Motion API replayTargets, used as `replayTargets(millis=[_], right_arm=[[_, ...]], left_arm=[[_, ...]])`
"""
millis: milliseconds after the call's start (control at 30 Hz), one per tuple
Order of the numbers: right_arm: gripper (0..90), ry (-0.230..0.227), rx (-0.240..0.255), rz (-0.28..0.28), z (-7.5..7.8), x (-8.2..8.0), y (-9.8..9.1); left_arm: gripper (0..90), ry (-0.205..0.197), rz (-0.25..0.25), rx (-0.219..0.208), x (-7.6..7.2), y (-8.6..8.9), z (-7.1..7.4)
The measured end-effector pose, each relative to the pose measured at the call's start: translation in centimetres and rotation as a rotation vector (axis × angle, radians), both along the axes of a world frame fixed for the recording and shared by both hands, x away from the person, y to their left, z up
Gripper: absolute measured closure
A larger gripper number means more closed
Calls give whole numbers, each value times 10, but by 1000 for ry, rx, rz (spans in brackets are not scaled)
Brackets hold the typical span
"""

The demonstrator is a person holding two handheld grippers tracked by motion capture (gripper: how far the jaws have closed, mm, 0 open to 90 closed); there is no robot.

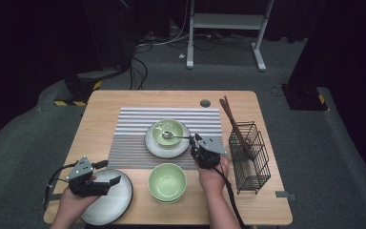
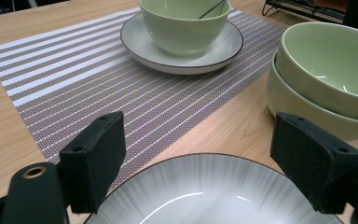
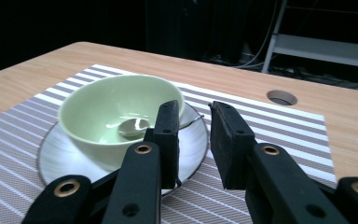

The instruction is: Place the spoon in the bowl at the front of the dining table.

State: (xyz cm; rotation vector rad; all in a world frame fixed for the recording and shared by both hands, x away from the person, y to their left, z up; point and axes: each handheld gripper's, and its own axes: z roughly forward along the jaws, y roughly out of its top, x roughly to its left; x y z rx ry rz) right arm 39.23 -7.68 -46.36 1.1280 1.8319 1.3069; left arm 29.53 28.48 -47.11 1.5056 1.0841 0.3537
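Wooden table [image 1: 109, 102]: spoon [image 1: 171, 135] in bowl [image 1: 167, 130].

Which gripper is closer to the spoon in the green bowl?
The right one. The right gripper is just beside the spoon, at the end of its handle. The left gripper is far off at the table's near left corner, over the grey plate.

Right gripper [image 3: 193, 140]: fingers slightly apart, nothing between them. Spoon [image 3: 131, 127] rests in bowl [image 3: 98, 109], bowl on plate [image 3: 192, 140], plate on striped mat [image 3: 279, 135].
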Motion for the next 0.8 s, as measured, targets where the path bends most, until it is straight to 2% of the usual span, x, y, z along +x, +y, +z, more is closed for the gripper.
replayTargets(millis=[133,300,467,567,700,800], right_arm=[[724,8,-8,-18,-1,6,-4],[744,14,-2,-19,-2,3,-4],[828,7,-19,-13,-2,-10,-1],[837,2,-14,0,-1,-14,1],[835,-5,-29,5,2,-10,7],[831,5,-28,-3,1,-3,9]], left_arm=[[184,-1,-1,1,0,0,0],[184,-1,-1,2,0,1,0],[184,-1,-3,3,0,1,0],[184,0,-3,-2,0,-1,0],[184,-1,-6,1,0,-2,1],[184,-1,-6,0,0,-2,0]])
